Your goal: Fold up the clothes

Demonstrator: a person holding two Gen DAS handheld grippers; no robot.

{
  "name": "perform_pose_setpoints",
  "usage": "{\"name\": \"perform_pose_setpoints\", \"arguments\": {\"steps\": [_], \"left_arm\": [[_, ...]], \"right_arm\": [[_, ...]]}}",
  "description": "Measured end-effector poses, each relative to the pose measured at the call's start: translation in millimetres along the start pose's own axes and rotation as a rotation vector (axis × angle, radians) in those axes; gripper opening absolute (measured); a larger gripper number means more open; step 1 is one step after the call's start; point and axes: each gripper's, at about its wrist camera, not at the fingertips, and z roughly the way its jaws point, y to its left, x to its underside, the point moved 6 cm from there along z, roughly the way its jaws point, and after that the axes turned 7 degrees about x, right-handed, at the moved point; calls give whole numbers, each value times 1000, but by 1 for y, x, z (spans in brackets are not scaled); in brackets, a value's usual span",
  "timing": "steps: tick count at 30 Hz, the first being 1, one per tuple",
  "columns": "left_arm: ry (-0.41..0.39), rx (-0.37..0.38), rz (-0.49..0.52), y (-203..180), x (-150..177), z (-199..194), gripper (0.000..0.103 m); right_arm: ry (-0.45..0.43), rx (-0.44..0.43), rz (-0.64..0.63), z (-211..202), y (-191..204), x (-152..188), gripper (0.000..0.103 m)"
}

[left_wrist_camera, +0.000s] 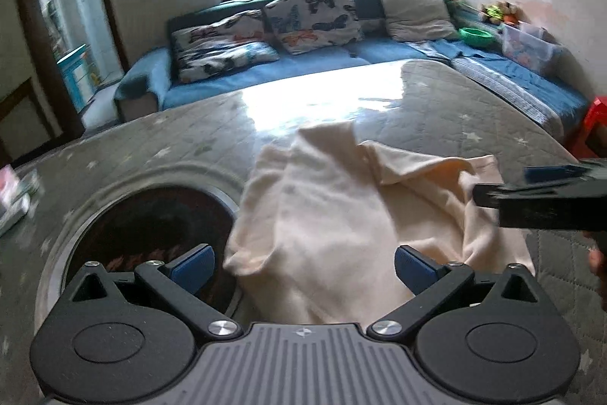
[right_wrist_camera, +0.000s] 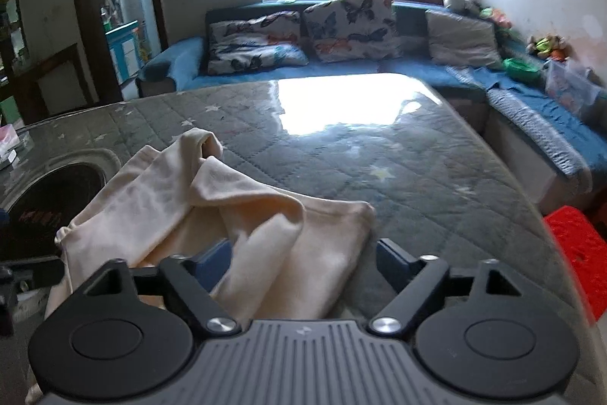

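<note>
A cream garment (left_wrist_camera: 334, 215) lies crumpled on a grey quilted, star-printed table cover (left_wrist_camera: 474, 109). My left gripper (left_wrist_camera: 303, 264) hovers over the garment's near edge. It is open, its blue pads wide apart, with cloth below the gap and neither pad touching it. My right gripper (right_wrist_camera: 303, 266) stands over the garment's (right_wrist_camera: 235, 211) right end, also open. A fold of cloth lies against its left pad, while the right pad is apart from the cloth. From the left wrist view the right gripper (left_wrist_camera: 489, 194) comes in from the right edge, at the garment's right side.
A round dark recess (left_wrist_camera: 151, 234) is set into the table left of the garment. A blue sofa (right_wrist_camera: 341, 71) with butterfly cushions runs behind and along the right. A red stool (right_wrist_camera: 580, 249) stands at the table's right edge. Small items (left_wrist_camera: 15, 192) lie far left.
</note>
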Motion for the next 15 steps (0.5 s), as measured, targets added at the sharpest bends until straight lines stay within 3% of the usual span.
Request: {"name": "perform_pose_setpoints", "arguments": {"steps": [5, 7, 9, 11, 13, 15], "left_arm": [[9, 37, 47, -15, -13, 24, 97], [13, 60, 64, -20, -16, 34, 94], [25, 82, 79, -25, -18, 44, 93], [42, 100, 93, -29, -18, 54, 87], [71, 101, 103, -30, -15, 65, 80], [86, 85, 110, -29, -12, 73, 75]], "right_arm": [[25, -22, -11, 28, 4, -15, 62], [48, -42, -11, 39, 5, -17, 48], [79, -64, 1, 50, 5, -17, 41], [85, -78, 1, 55, 6, -15, 28], [78, -91, -10, 54, 6, -14, 8], [64, -91, -11, 47, 3, -13, 7]]}}
